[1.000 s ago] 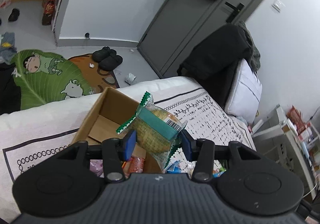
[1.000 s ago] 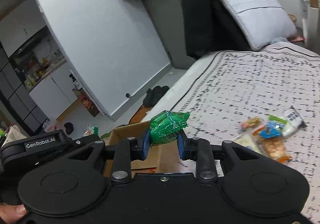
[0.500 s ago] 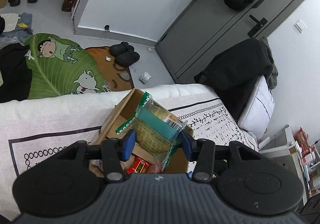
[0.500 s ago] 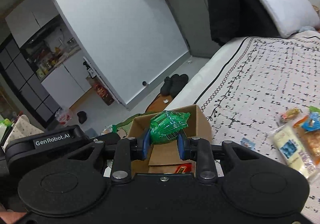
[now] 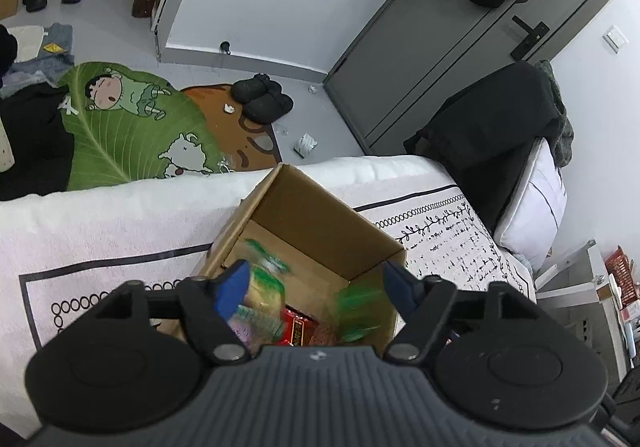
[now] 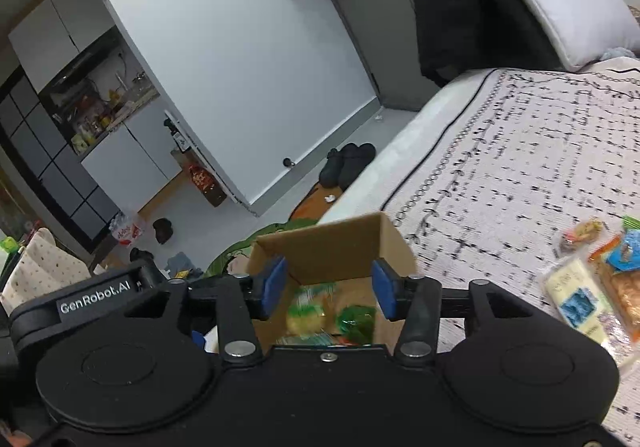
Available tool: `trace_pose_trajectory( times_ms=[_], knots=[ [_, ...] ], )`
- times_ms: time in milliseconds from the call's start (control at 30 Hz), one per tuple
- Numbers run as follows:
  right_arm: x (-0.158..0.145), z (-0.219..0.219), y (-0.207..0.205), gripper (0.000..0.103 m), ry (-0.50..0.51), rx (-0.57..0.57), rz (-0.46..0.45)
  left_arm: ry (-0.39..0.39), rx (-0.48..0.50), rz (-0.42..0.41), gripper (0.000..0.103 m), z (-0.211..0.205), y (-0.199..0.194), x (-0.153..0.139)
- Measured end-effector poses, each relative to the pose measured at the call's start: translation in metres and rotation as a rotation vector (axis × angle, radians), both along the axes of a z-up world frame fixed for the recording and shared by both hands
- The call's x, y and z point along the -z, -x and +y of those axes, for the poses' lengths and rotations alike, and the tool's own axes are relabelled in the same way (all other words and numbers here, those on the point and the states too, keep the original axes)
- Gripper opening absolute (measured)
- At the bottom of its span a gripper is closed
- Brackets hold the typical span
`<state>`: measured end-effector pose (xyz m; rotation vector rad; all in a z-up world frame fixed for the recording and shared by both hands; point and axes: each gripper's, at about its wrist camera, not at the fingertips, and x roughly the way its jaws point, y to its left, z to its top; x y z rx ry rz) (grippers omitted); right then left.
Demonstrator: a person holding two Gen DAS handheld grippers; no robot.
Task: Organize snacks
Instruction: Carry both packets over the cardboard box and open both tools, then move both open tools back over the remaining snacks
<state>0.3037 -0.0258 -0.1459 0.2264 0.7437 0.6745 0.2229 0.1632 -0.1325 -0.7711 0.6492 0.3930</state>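
An open cardboard box (image 5: 320,215) stands on the bed near its edge and also shows in the right wrist view (image 6: 332,247). My left gripper (image 5: 316,287) is open above it. The yellow cake packet (image 5: 266,283) is blurred and falling inside. My right gripper (image 6: 328,287) is open over the box too. The green packet (image 6: 356,321) lies in the box beside the yellow cake packet (image 6: 306,313), and it is a green blur in the left wrist view (image 5: 356,307). A red snack (image 5: 298,327) lies on the box floor.
Several loose snack packets (image 6: 588,295) lie on the patterned bed cover (image 6: 520,167) to the right. A dark chair with a white pillow (image 5: 532,199) stands at the bed's far end. Slippers (image 5: 262,95) and a cartoon mat (image 5: 132,127) are on the floor beyond.
Both grippers opened over the box. The yellow cake packet dropped from the left one and the green packet from the right one into the box.
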Motion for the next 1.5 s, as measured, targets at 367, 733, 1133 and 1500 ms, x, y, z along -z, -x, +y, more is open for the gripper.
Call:
trace_pose_trajectory(
  times_ms=[367,733,1133,1500],
  knots=[
    [0.000,-0.051,0.003,0.059,0.069,0.089,-0.015,-0.056,0.033,0.014,0.089,-0.018,-0.003,-0.007],
    [-0.006,-0.097,0.002,0.074,0.107,0.156,-0.063,-0.131,0.083,0.006,0.095,-0.046,-0.007,-0.012],
    [0.000,-0.143,-0.005,0.077,0.128,0.218,-0.071,-0.225,0.127,-0.023,0.099,-0.072,-0.012,-0.019],
    [0.012,-0.172,-0.011,0.077,0.103,0.259,-0.049,-0.308,0.191,-0.039,0.099,-0.101,-0.015,-0.023]
  ],
)
